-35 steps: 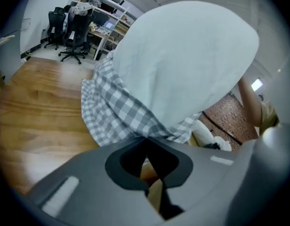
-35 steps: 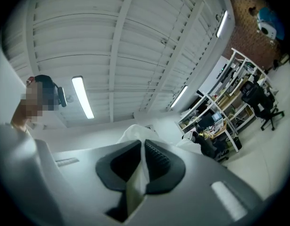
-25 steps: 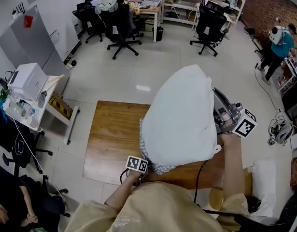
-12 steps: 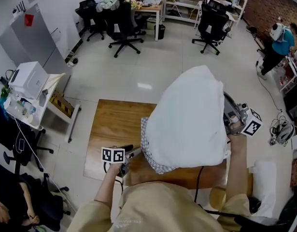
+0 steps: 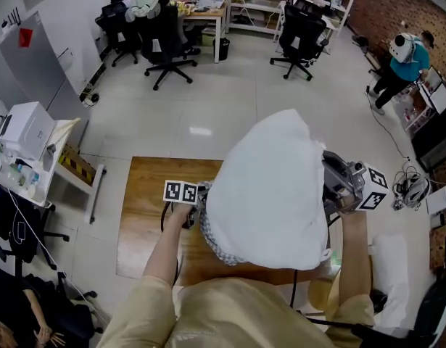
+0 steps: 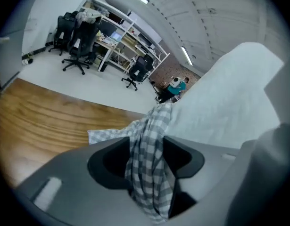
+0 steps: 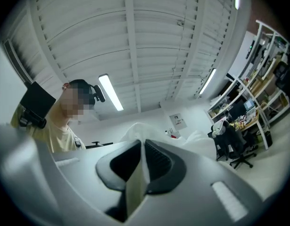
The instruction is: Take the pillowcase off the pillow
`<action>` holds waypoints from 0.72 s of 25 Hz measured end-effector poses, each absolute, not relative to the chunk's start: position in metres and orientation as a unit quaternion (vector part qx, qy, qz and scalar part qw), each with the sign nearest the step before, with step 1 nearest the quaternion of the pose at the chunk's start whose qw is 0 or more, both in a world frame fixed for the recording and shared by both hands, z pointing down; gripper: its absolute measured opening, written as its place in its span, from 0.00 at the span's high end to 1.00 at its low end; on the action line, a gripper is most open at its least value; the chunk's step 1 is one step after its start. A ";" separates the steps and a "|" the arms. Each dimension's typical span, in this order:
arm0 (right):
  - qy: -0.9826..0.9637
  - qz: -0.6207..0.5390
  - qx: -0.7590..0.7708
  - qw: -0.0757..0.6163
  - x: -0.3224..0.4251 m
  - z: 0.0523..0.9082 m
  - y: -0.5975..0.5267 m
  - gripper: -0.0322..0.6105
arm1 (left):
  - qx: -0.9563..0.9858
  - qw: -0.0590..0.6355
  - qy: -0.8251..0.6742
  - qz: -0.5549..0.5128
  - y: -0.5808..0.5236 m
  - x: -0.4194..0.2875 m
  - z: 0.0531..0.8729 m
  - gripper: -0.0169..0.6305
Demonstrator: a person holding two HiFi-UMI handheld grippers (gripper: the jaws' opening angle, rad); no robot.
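A white pillow (image 5: pixel 270 183) hangs upright above the wooden table (image 5: pixel 146 216). A grey-and-white checked pillowcase (image 5: pixel 215 241) is bunched around its lower left edge. My right gripper (image 5: pixel 331 187) is at the pillow's right side, shut on a fold of the white pillow (image 7: pixel 135 131). My left gripper (image 5: pixel 199 201) is at the pillow's left edge. A thick bunch of the checked pillowcase (image 6: pixel 147 149) fills the gap between its jaws, which are closing on the cloth. The pillow (image 6: pixel 225 112) rises to the right behind it.
Office chairs (image 5: pixel 164 31) and desks stand at the far end of the room. A person in a teal top (image 5: pixel 405 58) stands at the far right. A white printer (image 5: pixel 23 125) sits on a cart to the left. Another white pillow (image 5: pixel 393 267) lies on the floor, right.
My left gripper left the pillow's near bottom edge, swung out to the left, opened, and now sits higher at the pillow's left side with checked cloth between its jaws. The right gripper kept its hold.
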State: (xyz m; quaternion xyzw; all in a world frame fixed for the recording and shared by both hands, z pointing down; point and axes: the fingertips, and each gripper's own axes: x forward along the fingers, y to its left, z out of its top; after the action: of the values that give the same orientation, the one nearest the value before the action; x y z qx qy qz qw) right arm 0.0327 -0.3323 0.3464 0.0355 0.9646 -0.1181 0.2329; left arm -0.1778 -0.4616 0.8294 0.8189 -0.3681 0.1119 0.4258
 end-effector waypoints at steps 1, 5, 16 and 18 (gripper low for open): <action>0.967 -0.115 0.031 0.227 0.032 0.348 -0.333 0.91 | 0.817 0.432 -0.366 0.110 -0.467 -0.173 0.837 0.66; 0.969 -0.116 -0.003 0.218 0.030 0.356 -0.342 0.91 | 0.793 0.467 -0.385 0.079 -0.488 -0.179 0.859 0.82; 0.954 -0.136 -0.022 0.266 0.070 0.360 -0.366 0.92 | 0.796 0.516 -0.314 -0.041 -0.508 -0.172 0.840 0.79; 0.953 -0.136 -0.020 0.269 0.069 0.357 -0.366 0.92 | 0.799 0.518 -0.296 -0.070 -0.508 -0.172 0.835 0.81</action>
State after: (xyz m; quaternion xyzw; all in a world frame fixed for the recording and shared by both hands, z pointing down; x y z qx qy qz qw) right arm 0.0689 -0.3657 0.3574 -0.0200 0.9533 -0.1362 0.2688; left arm -0.1719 -0.5082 0.8348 0.7993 -0.2957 -0.0700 0.5185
